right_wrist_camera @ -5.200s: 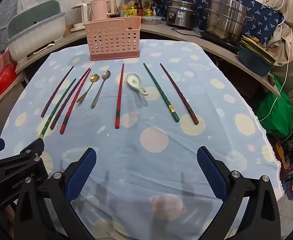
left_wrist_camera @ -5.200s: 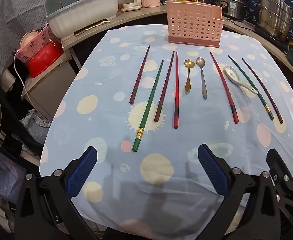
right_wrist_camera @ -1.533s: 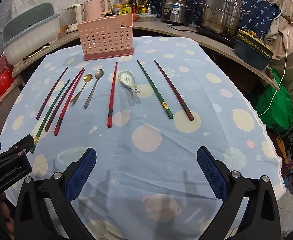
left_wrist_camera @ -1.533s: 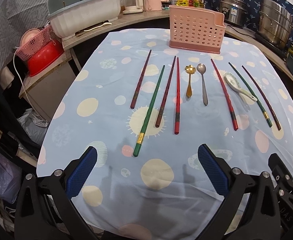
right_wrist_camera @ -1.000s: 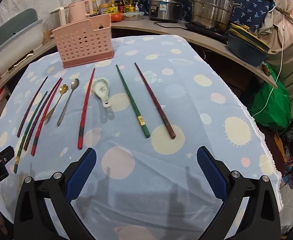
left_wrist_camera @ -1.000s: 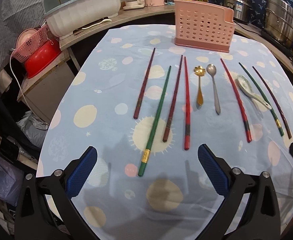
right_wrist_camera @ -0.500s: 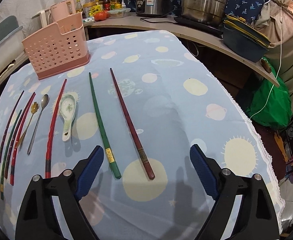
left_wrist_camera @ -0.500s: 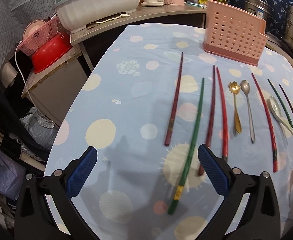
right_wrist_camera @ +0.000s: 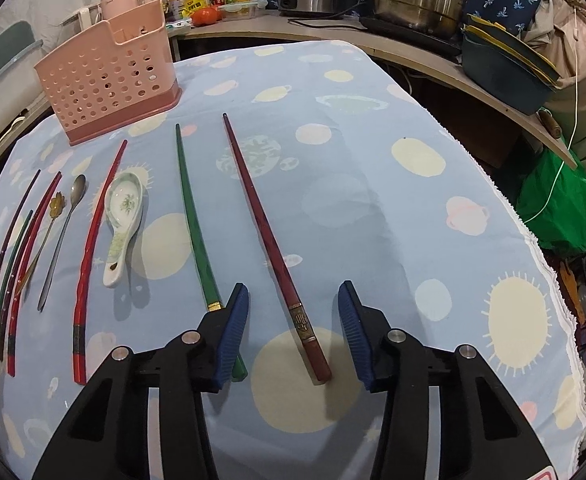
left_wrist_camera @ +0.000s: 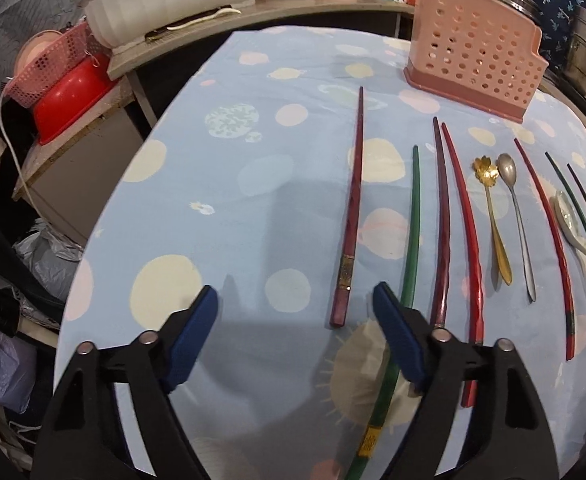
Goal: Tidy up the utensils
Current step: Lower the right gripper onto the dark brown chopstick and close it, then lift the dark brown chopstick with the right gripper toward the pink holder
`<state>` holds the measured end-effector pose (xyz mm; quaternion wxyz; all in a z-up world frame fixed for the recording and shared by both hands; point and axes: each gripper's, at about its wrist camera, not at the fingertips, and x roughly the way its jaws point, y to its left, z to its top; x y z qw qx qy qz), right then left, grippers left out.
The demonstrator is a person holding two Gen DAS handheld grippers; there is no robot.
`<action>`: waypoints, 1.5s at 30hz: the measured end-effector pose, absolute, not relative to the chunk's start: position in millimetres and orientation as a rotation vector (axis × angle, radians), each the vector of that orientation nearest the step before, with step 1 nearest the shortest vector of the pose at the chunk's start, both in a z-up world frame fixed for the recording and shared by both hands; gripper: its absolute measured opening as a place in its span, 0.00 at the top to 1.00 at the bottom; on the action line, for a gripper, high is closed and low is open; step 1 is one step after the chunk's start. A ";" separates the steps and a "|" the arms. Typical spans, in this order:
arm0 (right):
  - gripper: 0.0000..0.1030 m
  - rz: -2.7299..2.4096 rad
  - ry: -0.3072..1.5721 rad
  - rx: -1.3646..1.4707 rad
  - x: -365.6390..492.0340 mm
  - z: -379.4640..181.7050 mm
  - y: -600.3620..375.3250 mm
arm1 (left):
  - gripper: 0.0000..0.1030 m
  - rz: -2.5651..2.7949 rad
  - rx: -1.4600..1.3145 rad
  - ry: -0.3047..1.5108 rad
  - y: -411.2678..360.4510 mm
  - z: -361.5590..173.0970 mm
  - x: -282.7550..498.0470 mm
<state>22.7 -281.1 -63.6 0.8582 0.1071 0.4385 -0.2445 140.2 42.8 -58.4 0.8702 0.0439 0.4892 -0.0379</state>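
While every utensil lies on the tablecloth [left_wrist_camera: 253,184], the pink holder [right_wrist_camera: 109,76] looks empty, so sorting seems unstarted; left gripper [left_wrist_camera: 295,332] and right gripper [right_wrist_camera: 293,330], fingers spread, each straddle a maroon chopstick [left_wrist_camera: 351,216] [right_wrist_camera: 271,240].

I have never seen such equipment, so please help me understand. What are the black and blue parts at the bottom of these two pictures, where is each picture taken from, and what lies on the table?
They are hand-held grippers, one in each of a person's hands; no robot arm is involved. A camera on each looks forward along its two blue-padded fingers.

One picture is from the left gripper, the other from the right gripper. Both are open and hold nothing.

On the spotted cloth lie chopsticks, two metal spoons and a white spoon, in front of a pink basket. The right gripper straddles the end of a dark red chopstick. The left gripper is near another one.
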 end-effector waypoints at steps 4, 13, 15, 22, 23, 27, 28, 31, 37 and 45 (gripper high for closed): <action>0.65 -0.497 0.916 0.229 21.4 -63.8 -281.4 | 0.40 -0.099 0.084 1.018 38.7 -62.8 142.4; 0.85 -0.467 0.912 0.252 18.8 -63.5 -279.2 | 0.75 -0.175 0.081 1.011 29.4 -60.2 138.8; 0.88 -0.462 0.911 0.261 17.2 -63.5 -279.1 | 0.86 -0.189 0.074 1.014 29.4 -59.4 137.2; 0.90 -0.444 0.910 0.278 8.9 -63.7 -276.8 | 0.93 -0.227 0.066 1.016 29.0 -58.0 126.1; 0.90 -0.442 0.910 0.282 6.7 -63.7 -276.3 | 0.93 -0.230 0.064 1.016 29.3 -57.8 124.7; 0.91 -0.433 0.907 0.292 -2.2 -63.7 -273.5 | 0.93 -0.235 0.058 1.019 30.7 -56.9 117.9; 0.90 -0.431 0.905 0.292 -4.4 -64.0 -272.7 | 0.93 -0.237 0.056 1.022 30.9 -56.9 115.8; 0.89 -0.419 0.895 0.305 -11.3 -64.5 -272.3 | 0.93 -0.237 0.062 1.023 30.4 -56.9 111.8; 0.89 -0.410 0.885 0.302 -18.9 -65.2 -270.0 | 0.93 -0.231 0.059 1.021 29.6 -58.2 108.4; 0.91 -0.412 0.884 0.309 -20.0 -65.0 -271.6 | 0.93 -0.240 0.058 1.019 29.9 -58.6 107.5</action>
